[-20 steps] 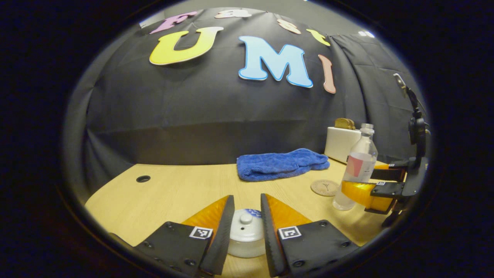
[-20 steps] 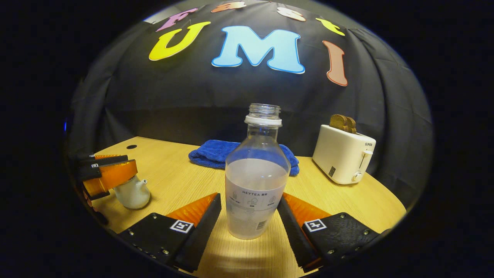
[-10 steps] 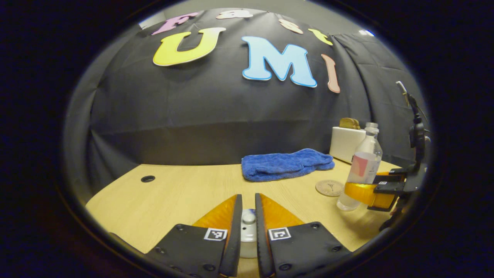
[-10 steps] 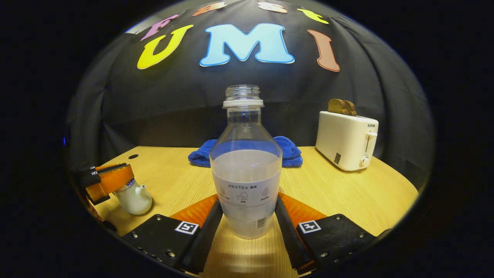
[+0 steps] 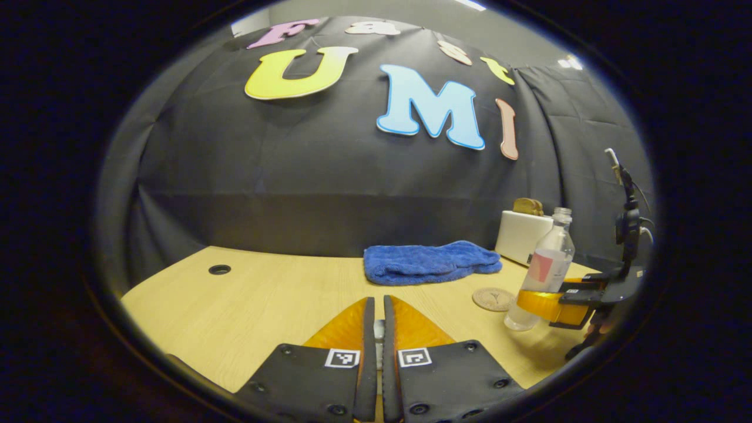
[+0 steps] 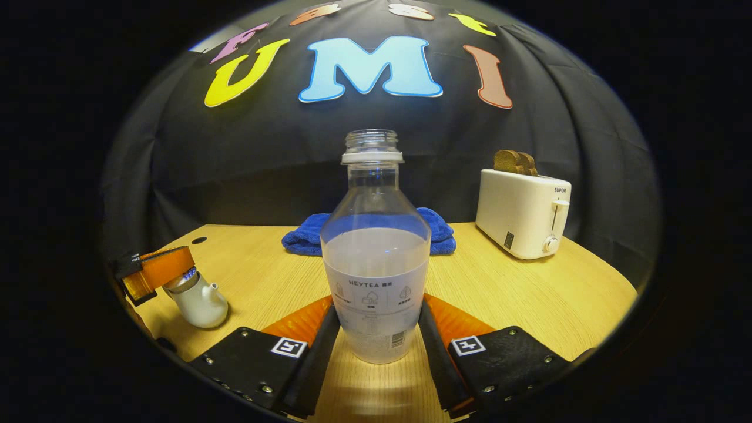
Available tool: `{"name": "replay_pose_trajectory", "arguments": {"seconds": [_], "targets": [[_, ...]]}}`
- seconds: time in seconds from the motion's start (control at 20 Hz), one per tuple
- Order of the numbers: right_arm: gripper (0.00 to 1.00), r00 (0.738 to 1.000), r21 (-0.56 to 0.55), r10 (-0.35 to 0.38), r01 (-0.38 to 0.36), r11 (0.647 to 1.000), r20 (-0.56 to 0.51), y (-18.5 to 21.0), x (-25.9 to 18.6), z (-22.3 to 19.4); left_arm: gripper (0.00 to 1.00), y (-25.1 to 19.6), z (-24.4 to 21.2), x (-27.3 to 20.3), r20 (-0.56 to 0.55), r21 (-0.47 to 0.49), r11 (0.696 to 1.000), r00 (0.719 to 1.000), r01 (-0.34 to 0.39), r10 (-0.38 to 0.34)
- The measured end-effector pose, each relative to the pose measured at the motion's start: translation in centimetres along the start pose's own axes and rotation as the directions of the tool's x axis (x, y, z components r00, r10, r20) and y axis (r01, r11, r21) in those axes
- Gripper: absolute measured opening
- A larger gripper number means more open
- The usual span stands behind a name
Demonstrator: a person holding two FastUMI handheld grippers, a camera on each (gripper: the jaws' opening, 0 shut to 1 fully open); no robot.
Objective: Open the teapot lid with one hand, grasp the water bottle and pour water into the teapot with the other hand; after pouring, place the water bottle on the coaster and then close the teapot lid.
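On the bench, the water bottle (image 6: 375, 252) stands upright near the front edge, uncapped and partly full, and I have the right gripper (image 6: 376, 329) pinching it, both fingers pressed to its lower sides. Toward the bench's left edge sits the teapot (image 6: 198, 299). My left gripper (image 5: 376, 335) is nearly pressed together, a sliver of the white lid (image 5: 379, 332) caught between its fingers; in the right gripper view the lid looks raised just above the pot's rim. The coaster (image 5: 493, 298) lies just beside the bottle, before the blue towel (image 5: 432, 262) and toaster (image 6: 521, 212) at the back edge.
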State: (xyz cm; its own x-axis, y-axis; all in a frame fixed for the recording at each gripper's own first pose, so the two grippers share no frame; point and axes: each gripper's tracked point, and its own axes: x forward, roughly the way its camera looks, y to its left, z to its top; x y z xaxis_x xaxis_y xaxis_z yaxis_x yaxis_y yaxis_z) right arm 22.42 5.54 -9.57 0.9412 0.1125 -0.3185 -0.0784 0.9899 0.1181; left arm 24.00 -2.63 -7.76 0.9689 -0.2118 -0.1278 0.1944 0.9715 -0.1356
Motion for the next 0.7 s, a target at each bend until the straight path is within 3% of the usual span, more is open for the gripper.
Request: {"name": "replay_pose_trajectory", "arguments": {"seconds": [0.05,0.5,0.7], "targets": [[0.74,1.000,-0.007,-0.005,0.005,1.000,0.007,-0.1,-0.1,0.2,0.13,0.0,0.3,-0.2,0.012,-0.007,1.000,1.000,0.005,-0.005],[0.74,0.998,-0.099,-0.023,0.029,0.995,0.057,0.4,-0.9,1.3,0.10,1.9,4.0,-2.9,0.112,-0.038,0.999,0.994,-0.001,0.005],[0.74,0.989,-0.276,-0.095,0.122,0.953,0.111,0.4,-2.2,2.8,0.12,5.0,3.4,-4.2,0.086,0.002,0.999,0.995,-0.042,0.041]]}}
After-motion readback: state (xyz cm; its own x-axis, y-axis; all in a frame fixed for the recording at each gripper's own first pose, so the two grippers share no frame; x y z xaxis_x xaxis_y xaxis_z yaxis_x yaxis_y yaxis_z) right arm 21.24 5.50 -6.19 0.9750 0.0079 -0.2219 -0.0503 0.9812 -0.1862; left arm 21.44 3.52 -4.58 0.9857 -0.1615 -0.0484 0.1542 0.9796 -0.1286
